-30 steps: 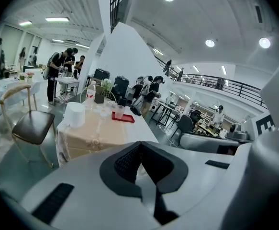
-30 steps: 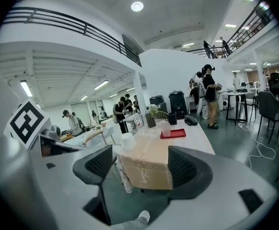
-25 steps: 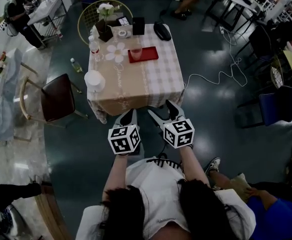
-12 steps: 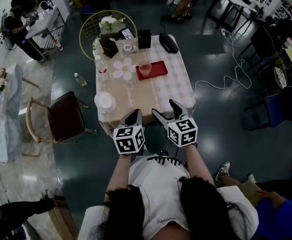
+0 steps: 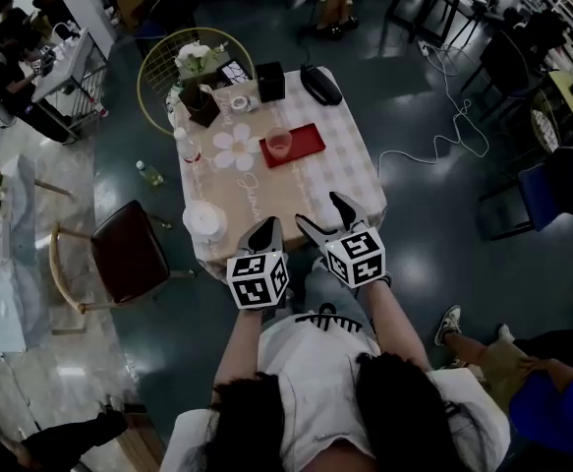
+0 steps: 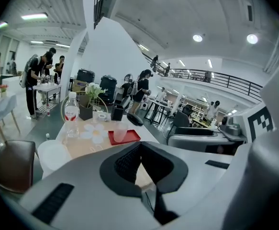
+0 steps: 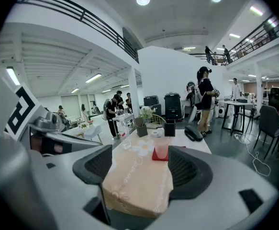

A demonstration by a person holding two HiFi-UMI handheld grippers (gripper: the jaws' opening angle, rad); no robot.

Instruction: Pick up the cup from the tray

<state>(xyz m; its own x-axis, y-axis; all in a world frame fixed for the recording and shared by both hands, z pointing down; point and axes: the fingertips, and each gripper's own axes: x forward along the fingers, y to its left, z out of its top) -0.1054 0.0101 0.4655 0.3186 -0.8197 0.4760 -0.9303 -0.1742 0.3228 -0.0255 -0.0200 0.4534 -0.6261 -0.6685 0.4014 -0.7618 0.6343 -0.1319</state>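
Big open two-level lab or workshop hall: mezzanine railing, ceiling spotlights, workbenches, people standing at a trolley, loose cable on dark floor. Cloth-covered table staged mid-room.

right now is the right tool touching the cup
Apart. Head view shows the right tool at the near edge of the table, with much of the tabletop between it and the cup.

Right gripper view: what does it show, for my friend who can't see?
The right gripper has its grey jaws wide open and empty, pointing along a beige cloth-covered table. Far ahead, a see-through pink cup stands on a red tray.
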